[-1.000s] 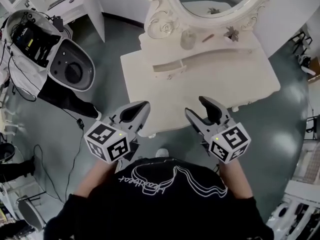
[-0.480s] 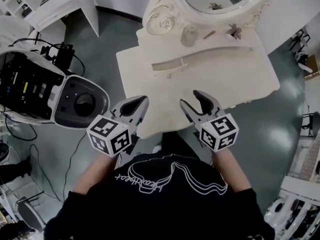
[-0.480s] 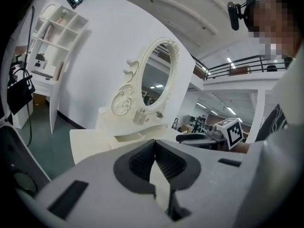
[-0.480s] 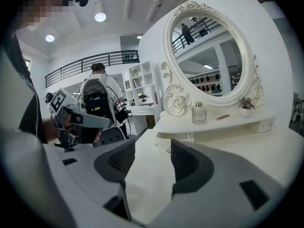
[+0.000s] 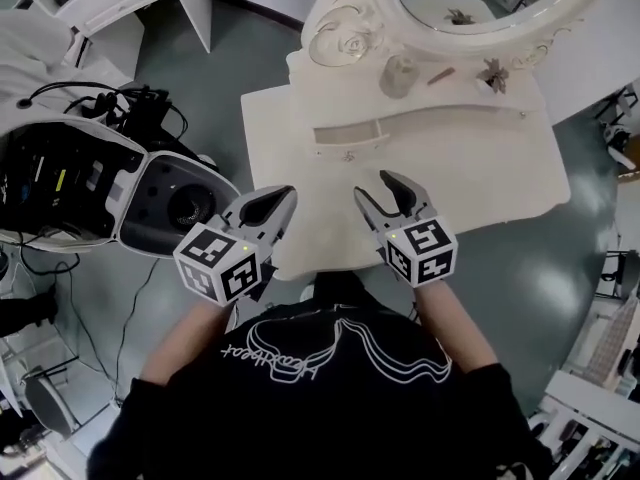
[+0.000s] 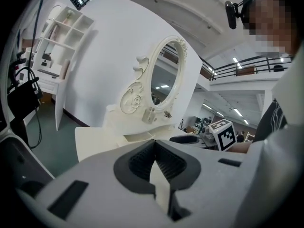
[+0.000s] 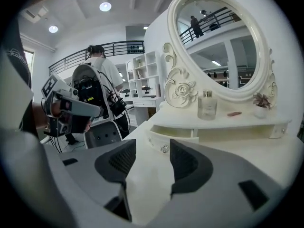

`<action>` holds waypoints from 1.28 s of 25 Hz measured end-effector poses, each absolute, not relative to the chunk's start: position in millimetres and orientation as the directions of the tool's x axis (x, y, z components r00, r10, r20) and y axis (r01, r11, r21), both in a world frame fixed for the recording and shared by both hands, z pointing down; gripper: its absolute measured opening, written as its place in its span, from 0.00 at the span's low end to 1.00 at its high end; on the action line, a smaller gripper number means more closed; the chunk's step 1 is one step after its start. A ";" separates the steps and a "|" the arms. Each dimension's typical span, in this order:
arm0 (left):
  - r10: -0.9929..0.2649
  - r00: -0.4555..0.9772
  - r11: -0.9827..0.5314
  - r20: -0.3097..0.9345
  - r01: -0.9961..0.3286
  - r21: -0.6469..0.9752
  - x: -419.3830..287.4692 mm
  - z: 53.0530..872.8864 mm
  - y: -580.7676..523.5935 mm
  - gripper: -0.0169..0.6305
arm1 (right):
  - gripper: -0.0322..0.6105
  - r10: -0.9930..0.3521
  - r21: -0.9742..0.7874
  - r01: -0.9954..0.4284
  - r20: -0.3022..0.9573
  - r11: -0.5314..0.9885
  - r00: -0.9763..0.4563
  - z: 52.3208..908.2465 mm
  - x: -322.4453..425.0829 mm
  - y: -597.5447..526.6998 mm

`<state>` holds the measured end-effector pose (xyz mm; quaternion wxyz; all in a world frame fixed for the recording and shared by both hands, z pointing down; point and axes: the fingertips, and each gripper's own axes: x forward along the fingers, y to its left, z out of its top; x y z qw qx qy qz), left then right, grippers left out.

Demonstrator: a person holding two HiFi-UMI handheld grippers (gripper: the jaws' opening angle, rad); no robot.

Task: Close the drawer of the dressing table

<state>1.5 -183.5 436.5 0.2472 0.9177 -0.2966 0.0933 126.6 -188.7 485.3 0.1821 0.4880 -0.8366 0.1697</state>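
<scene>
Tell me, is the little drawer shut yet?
Not yet. Done: nothing; the drawer sticks out open. In hand: both grippers hover above the dressing table, short of the drawer; the left gripper is shut and empty, and the right gripper has its jaws closing on nothing. Left: reach the drawer front and push it in.

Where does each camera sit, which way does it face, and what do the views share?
Head view: on the person's head, looking steeply down at the dressing table; shows forearms, left tool, right tool.
Left gripper view: on the left tool, facing the mirror across shut jaws.
Right gripper view: on the right tool, facing the open drawer; jaws closing, nothing between them.
Shared: the mirror shows in all three.
</scene>
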 end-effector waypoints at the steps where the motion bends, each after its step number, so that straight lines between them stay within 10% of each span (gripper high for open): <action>1: -0.505 0.801 -0.694 0.322 -0.598 0.401 0.0 438.1 -186.8 0.03 | 0.38 -0.749 -0.104 -0.875 0.476 0.473 -0.462 489.4 125.2 -193.7; 32: -0.602 0.695 -0.555 0.393 -0.718 0.420 -76.4 458.8 -206.3 0.03 | 0.21 -0.707 -0.143 -0.890 0.559 0.434 -0.434 549.7 82.0 -230.8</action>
